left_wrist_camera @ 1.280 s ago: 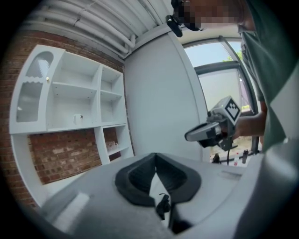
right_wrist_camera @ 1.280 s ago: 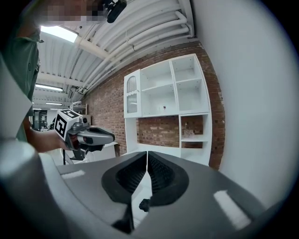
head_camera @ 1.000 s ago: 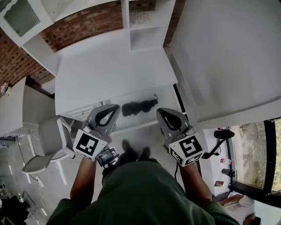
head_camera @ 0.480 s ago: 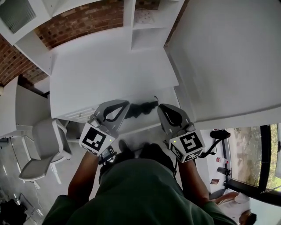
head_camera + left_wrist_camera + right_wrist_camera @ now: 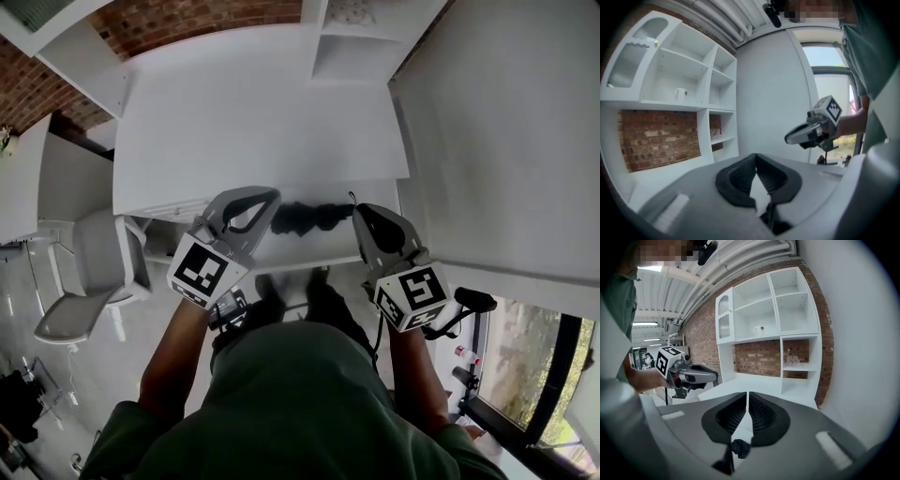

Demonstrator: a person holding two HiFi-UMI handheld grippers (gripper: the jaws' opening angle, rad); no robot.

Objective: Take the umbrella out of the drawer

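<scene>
L gripper [image 5: 265, 200] just left of umbrella [image 5: 314, 217] in open drawer [image 5: 300, 249], R gripper [image 5: 362, 215] just right; both fingers shut, empty. Flanking it to line up a grab, I reckon.

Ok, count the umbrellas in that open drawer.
1. A black folded umbrella lies in the open drawer, between the left hand-held gripper and the right hand-held gripper. Those cover parts of the drawer, so another could be hidden.

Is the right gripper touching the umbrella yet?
Apart. In the right gripper view the right gripper is shut with its tips over the desk; the umbrella shows only as a small dark bit below.
</scene>
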